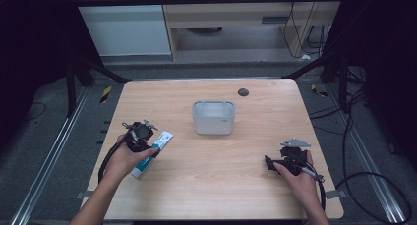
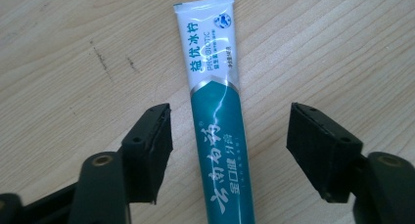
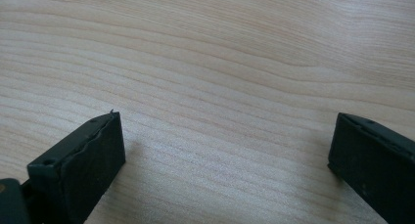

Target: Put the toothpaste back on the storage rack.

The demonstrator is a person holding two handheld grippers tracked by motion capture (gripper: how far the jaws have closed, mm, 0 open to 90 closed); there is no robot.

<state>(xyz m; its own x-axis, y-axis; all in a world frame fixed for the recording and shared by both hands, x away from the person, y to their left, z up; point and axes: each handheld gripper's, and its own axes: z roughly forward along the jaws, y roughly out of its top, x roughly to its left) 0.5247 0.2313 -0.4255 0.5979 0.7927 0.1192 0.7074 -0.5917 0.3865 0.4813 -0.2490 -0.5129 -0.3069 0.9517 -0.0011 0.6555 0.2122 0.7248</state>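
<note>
Left claw [image 2: 230, 150] hangs over the toothpaste tube [image 2: 219, 121] lying flat on the bench [image 2: 73, 62], jaws part-open on either side and gripping nothing, tube running lengthwise away between them, while the open right claw [image 1: 269, 163] sits well apart.

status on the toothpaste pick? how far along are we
Done: the left claw is lined up astride the toothpaste tube, which lies flat on the table. In hand: the grasp; the pads stand clear of the tube on both sides, so nothing is gripped. Left: close, lift and, probably, carry it to the white bin. The right claw is open over bare wood.
</note>
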